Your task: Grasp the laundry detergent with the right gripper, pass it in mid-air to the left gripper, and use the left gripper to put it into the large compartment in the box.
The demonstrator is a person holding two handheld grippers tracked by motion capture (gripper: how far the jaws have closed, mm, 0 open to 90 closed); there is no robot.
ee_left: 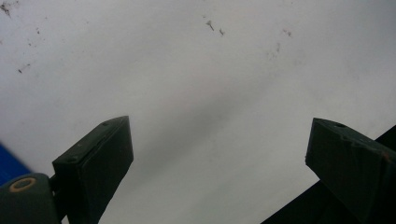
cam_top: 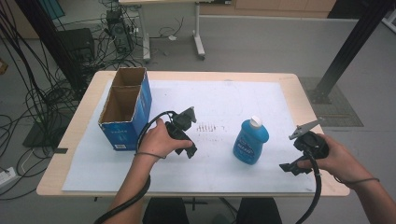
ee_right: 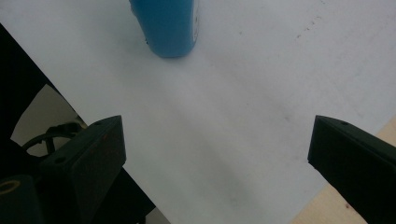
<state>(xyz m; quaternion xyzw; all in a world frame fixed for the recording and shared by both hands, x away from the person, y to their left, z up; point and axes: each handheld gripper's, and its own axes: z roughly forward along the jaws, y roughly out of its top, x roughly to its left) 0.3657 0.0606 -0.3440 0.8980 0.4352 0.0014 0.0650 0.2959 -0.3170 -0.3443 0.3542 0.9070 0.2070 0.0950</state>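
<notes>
Both hand-held grippers, left hand-held gripper (ee_left: 217,154) and right hand-held gripper (ee_right: 217,149), are gaping wide over the surface (cam_top: 219,93), pinching nothing; the blue bottle (ee_right: 170,25) is showing cut off.

A light wooden table (cam_top: 303,93) covered by a white sheet (cam_top: 219,100). On the sheet stand a blue cardboard box (cam_top: 126,116) and a blue bottle (cam_top: 251,141).

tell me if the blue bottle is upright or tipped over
Upright: the blue bottle stands on its base on the white sheet, white cap on top.
</notes>
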